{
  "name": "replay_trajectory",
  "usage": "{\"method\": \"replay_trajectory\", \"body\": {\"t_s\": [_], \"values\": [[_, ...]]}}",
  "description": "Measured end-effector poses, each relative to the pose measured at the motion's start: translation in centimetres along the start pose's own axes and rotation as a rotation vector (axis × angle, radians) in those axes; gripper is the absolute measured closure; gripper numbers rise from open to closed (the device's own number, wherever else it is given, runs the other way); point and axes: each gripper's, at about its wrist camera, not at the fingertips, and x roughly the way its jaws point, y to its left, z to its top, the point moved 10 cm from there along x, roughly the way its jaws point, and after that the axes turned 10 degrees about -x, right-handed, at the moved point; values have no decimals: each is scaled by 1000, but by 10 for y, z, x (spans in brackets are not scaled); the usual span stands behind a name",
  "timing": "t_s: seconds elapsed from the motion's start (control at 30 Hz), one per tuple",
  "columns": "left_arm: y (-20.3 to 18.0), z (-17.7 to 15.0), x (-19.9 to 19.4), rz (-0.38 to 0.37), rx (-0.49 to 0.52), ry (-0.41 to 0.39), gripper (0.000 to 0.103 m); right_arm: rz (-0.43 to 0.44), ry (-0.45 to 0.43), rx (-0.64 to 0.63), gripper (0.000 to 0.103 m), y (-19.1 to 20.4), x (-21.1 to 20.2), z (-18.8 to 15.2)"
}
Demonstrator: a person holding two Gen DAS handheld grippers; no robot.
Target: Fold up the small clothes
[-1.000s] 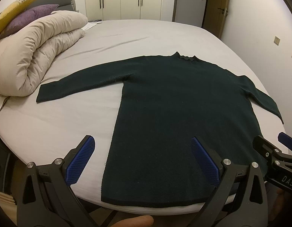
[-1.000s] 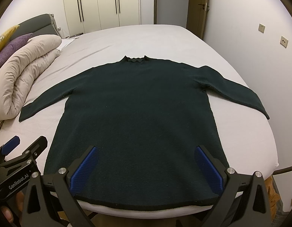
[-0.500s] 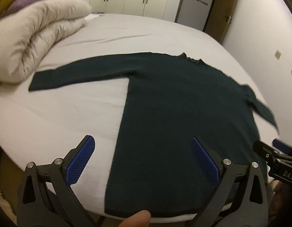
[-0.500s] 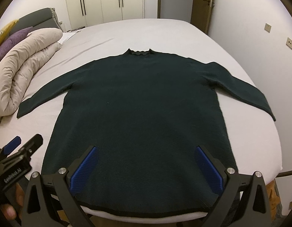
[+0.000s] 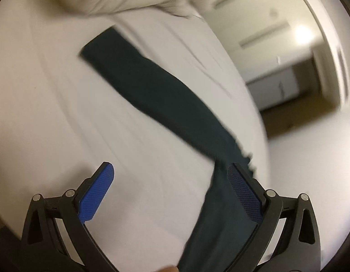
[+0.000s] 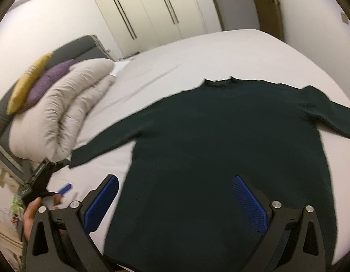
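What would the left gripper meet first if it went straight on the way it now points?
Most likely the bare bed sheet, then the sweater's outstretched sleeve a little further on. The left gripper is open and holds nothing. The picture is blurred, so depth is uncertain.

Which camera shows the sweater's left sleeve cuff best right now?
The left wrist view: the cuff and whole sleeve run across it, though blurred. The right wrist view shows the cuff small at its left edge, beside the left tool.

No legible text, label, brand, number or sign appears in either wrist view; motion blur obscures any marking on the gripper bodies.
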Motion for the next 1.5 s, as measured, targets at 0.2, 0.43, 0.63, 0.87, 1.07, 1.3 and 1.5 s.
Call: {"method": "replay_trajectory", "body": {"t_s": [0.2, 0.43, 0.63, 0.87, 1.07, 1.3, 1.5], "values": [[26, 63, 32, -134, -269, 24, 6, 83, 33, 40, 4, 11, 28, 6], [32, 115, 57, -172, -334, -20, 9, 101, 80, 59, 11, 11, 51, 1], [45, 150, 83, -209, -422, -25, 39, 119, 92, 65, 19, 13, 60, -3], [58, 163, 91, -203, -481, -33, 85, 119, 78, 78, 25, 7, 62, -3], [-12, 153, 107, -48, -137, -54, 97, 128, 86, 109, 34, -8, 68, -5], [-182, 8, 162, 123, 774, -56, 99, 104, 55, 206, 37, -62, 68, 2], [-167, -135, 202, 308, 1488, -169, 99, 141, 77, 291, 37, -108, 86, 14]]}}
